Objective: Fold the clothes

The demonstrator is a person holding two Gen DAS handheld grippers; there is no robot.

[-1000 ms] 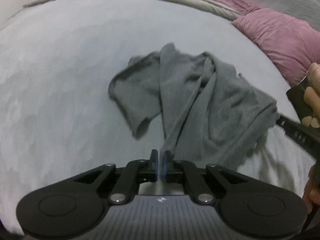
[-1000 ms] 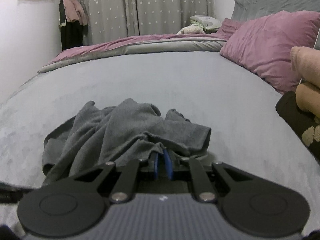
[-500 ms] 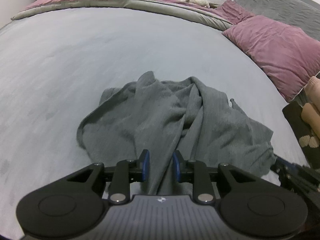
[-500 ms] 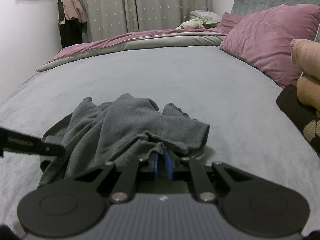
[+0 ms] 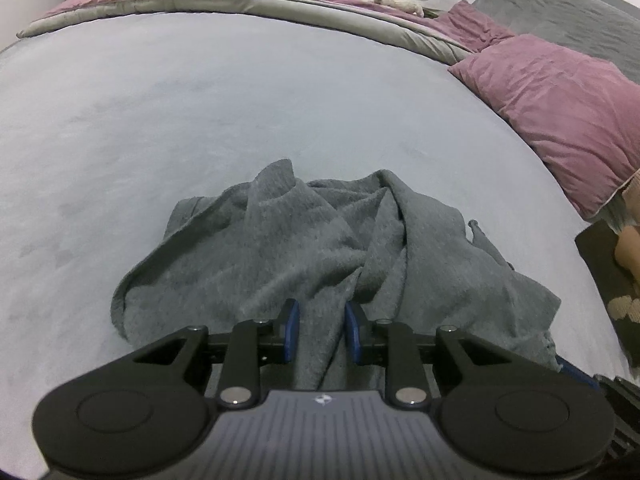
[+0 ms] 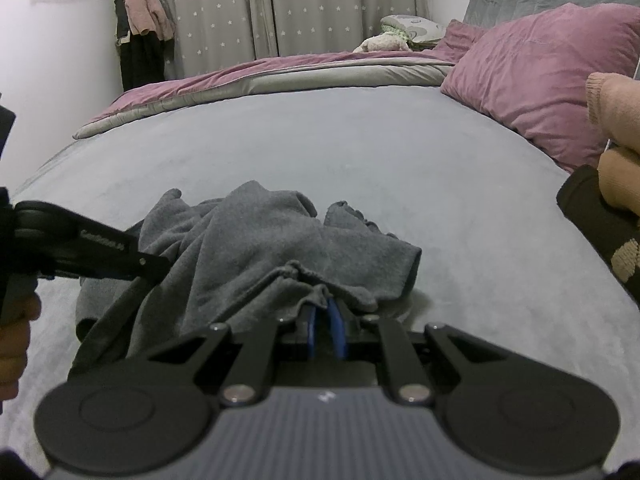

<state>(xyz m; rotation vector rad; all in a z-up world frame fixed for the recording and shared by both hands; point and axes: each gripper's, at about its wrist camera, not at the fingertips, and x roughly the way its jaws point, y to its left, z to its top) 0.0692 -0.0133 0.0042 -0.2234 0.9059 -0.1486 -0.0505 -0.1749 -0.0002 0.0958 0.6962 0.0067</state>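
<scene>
Smack in the middle of the pale grey bed cover [image 5: 200, 100]: one crumpled grey knit garment [image 5: 320, 248], bunched into ridges and nowhere near flat. Lies closer to the near edge of the bed than to the far side.

Left gripper [image 5: 321, 312] down at the near edge of the heap, blue pads [image 5: 291, 328] spread apart. Been opening up just now. Strip of the grey fabric running straight through the gap between them and under the tool, but not squeezed as far as can be seen, so lying loose rather than gripped.

Right gripper [image 6: 325, 308] at the garment's right-hand end, pads pressed nearly together and pinching a gathered bit of hem. Fabric puckered right at the tips and draped over them.

Seen from the right wrist camera, left tool poking in from the left side with its tip against the heap, part of a hand [image 6: 16, 332] on its grip.

Off to the right: big mauve pillow [image 5: 560, 112], plus a stack of folded knitwear [image 6: 616, 120] in peach and tan on something dark. Further back, mauve and grey duvet [image 6: 280, 76] rolled along the far edge, star-print grey curtains [image 6: 320, 8], and some clothes hanging [image 6: 140, 40] in the corner.
</scene>
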